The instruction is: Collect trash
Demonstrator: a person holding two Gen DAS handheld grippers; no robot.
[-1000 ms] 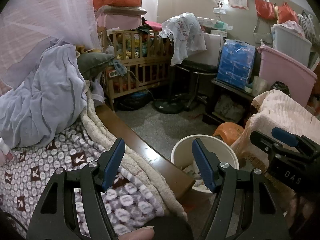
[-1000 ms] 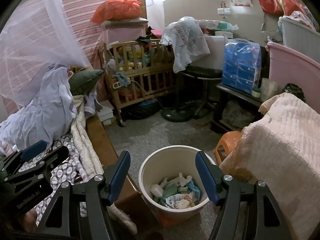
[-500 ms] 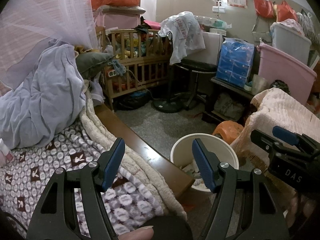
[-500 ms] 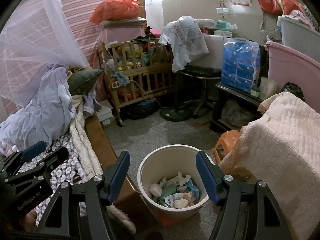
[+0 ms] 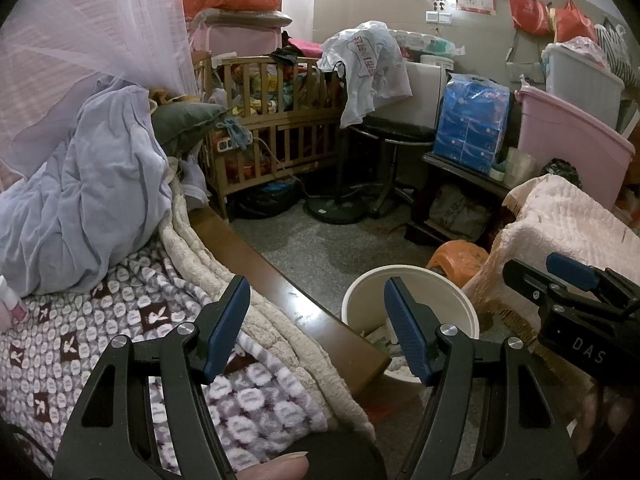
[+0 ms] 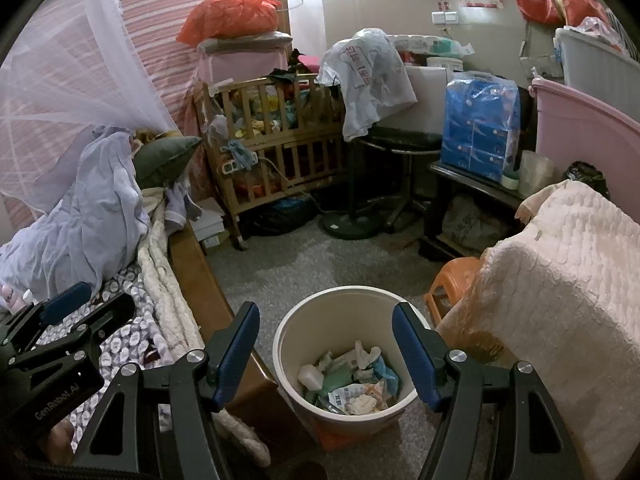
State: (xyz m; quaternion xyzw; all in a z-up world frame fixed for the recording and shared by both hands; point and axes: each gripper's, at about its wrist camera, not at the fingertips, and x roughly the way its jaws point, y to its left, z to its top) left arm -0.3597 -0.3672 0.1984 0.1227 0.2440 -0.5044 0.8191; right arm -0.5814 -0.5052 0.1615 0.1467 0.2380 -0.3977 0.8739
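Note:
A cream round bin (image 6: 304,312) stands on the floor beside the bed, holding crumpled wrappers and tissues (image 6: 352,384). My right gripper (image 6: 325,344) hovers open above it, nothing between its blue pads. My left gripper (image 5: 316,324) is open and empty too, over the bed's wooden edge (image 5: 256,256), with the bin (image 5: 368,284) just to its right. Each gripper shows in the other's view: the right one (image 5: 576,280) at the right edge, the left one (image 6: 68,312) at the left edge.
A bed with a patterned blanket (image 5: 60,344) and a lilac quilt (image 5: 92,184) fills the left. A cloth-covered piece of furniture (image 6: 560,272) and an orange stool (image 6: 452,280) flank the bin on the right. A wooden crib (image 6: 276,140), a fan stand (image 6: 352,228) and a low table (image 6: 472,184) stand beyond the grey floor.

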